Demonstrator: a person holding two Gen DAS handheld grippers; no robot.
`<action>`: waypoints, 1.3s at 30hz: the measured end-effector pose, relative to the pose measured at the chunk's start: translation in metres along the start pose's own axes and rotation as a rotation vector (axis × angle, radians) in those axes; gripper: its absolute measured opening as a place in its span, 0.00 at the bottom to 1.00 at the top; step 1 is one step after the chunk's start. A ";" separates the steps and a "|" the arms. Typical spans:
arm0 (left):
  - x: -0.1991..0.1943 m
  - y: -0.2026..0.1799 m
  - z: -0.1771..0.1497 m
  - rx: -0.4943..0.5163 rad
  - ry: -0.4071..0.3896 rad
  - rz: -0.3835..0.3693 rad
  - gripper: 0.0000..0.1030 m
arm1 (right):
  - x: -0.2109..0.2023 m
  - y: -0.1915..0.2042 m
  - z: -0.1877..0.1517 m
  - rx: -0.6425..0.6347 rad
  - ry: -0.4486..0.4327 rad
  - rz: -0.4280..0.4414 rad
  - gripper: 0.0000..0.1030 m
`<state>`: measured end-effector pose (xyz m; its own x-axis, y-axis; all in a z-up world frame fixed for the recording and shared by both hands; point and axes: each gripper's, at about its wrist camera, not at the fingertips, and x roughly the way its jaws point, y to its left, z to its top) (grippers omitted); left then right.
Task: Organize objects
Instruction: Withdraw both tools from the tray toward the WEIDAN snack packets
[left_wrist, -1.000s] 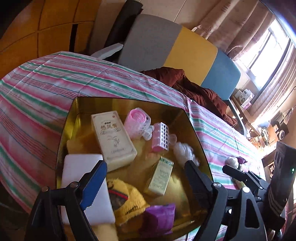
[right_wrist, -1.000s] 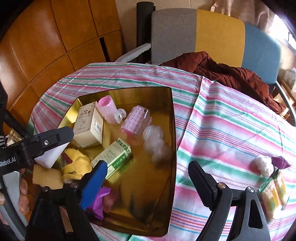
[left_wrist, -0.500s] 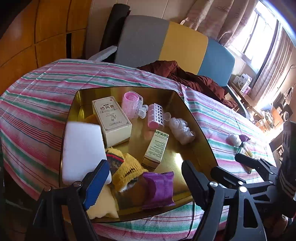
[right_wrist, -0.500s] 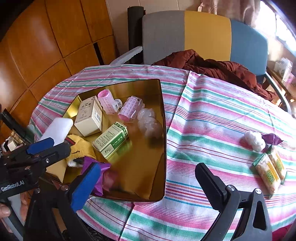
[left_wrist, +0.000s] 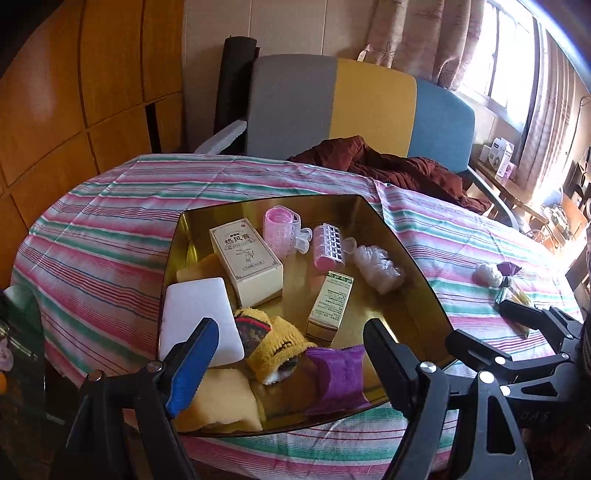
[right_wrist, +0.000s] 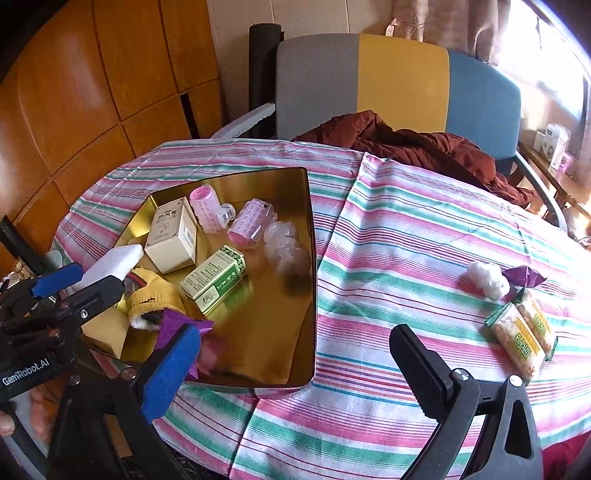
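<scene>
Nearest, the left gripper (left_wrist: 288, 339) and right gripper (right_wrist: 295, 354) both hang with jaws wide apart and empty over the striped tablecloth (right_wrist: 399, 236). Left of centre, the gold tray (right_wrist: 308, 295) already holds boxes, pink hair rollers (left_wrist: 280, 230) and soft items. Farther right lie the remaining loose things: two snack packets (right_wrist: 522, 332), probably light and crinkly, best pinched across the narrow middle, touched by a white plastic wad (right_wrist: 487, 280) and purple wrapper (right_wrist: 524, 277) that could snag.
</scene>
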<state>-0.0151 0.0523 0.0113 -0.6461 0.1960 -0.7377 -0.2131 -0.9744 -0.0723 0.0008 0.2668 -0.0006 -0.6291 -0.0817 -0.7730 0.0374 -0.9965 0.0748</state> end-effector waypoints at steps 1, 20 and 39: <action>0.000 -0.001 -0.001 0.004 0.002 0.000 0.80 | 0.000 -0.001 0.000 0.001 0.000 -0.002 1.00; 0.000 -0.023 -0.003 0.113 -0.006 0.047 0.80 | -0.007 -0.072 0.001 0.025 0.006 -0.152 1.00; 0.000 -0.082 0.004 0.280 -0.017 0.045 0.80 | -0.031 -0.305 -0.014 0.495 -0.030 -0.433 1.00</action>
<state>-0.0005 0.1331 0.0204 -0.6713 0.1575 -0.7243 -0.3768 -0.9140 0.1505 0.0202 0.5732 -0.0081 -0.5286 0.3324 -0.7811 -0.5810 -0.8125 0.0475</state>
